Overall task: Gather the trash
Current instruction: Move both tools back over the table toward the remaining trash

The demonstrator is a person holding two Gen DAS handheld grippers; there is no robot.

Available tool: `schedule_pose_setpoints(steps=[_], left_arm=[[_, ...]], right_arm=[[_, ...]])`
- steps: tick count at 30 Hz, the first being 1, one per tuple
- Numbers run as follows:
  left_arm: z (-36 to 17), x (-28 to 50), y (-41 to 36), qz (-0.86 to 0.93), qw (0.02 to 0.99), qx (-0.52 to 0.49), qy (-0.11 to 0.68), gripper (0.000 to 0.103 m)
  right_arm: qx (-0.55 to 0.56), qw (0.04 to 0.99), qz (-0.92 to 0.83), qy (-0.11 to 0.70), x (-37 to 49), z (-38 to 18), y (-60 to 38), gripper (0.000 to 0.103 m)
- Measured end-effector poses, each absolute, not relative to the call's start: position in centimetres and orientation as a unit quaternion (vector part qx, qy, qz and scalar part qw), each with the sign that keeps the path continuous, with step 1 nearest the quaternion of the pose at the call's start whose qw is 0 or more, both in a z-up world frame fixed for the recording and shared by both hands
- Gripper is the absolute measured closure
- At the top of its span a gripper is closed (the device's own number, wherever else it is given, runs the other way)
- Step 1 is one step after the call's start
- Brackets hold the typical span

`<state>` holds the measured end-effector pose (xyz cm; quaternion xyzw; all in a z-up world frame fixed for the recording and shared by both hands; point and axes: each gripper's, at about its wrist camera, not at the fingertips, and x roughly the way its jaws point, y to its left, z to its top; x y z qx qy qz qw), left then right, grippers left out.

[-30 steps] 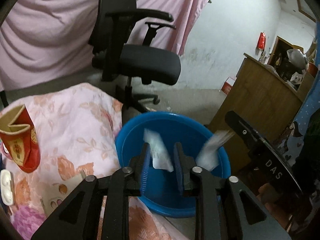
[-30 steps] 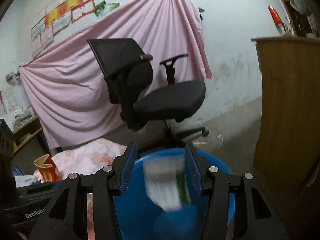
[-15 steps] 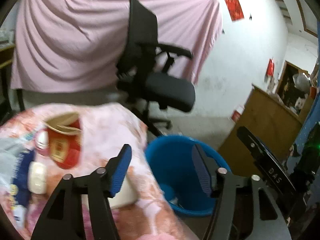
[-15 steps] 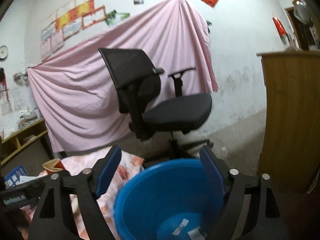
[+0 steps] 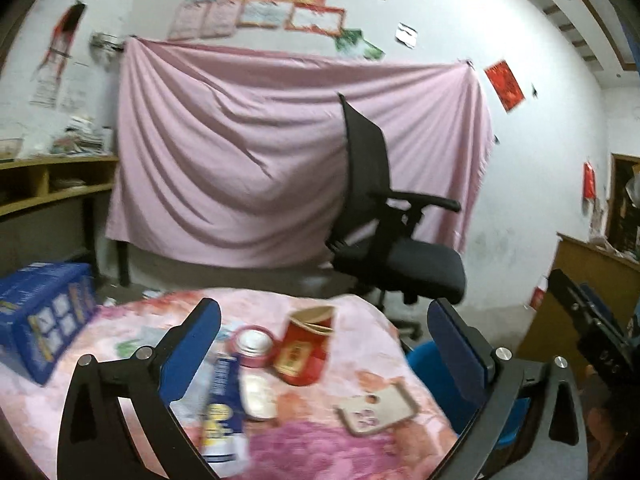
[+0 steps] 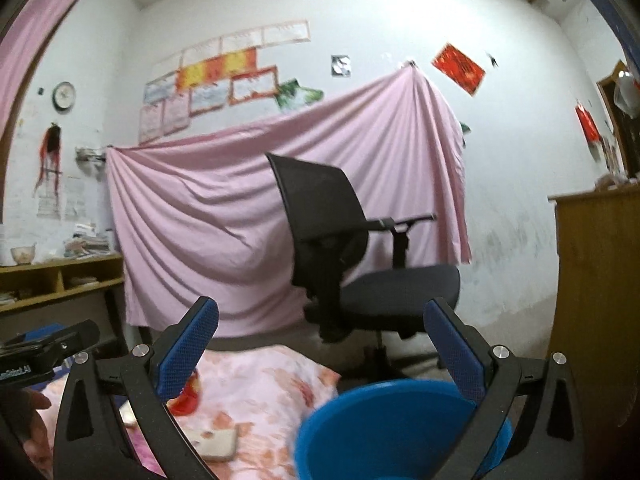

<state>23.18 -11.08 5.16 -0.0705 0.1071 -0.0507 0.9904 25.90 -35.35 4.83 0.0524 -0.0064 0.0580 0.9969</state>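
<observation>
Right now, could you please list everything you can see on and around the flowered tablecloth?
Blue plastic bucket: one, blue, beside the table's right edge.
Red paper cup: one, red, upright on the flowered tablecloth.
Pink-rimmed can: one, left of the cup.
Blue-and-yellow packet: one, near edge.
Phone in pale case: one, flat, right side.
Blue cardboard box: one, far left.
Black office chair: one, behind the table.
Left gripper: blue fingers opening, nothing between.
Right gripper: the same.
</observation>
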Motion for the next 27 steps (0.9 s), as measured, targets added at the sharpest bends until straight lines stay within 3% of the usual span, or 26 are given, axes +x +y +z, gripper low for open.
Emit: schedule_pose_setpoints(steps=[13, 27], left_arm=[[4.2, 18.3, -4.0, 0.032, 0.994, -0.076, 0.076, 0.002], [0.4, 17.3, -0.7, 0.049, 0.984, -0.087, 0.146, 0.002]], right_arm=[[0.004, 0.992, 0.115, -0.044, 23.6, 5.5, -28.8, 0.000], [-0.095, 0.982, 0.150, 0.068, 24.9, 2.8, -23.1, 0.000]])
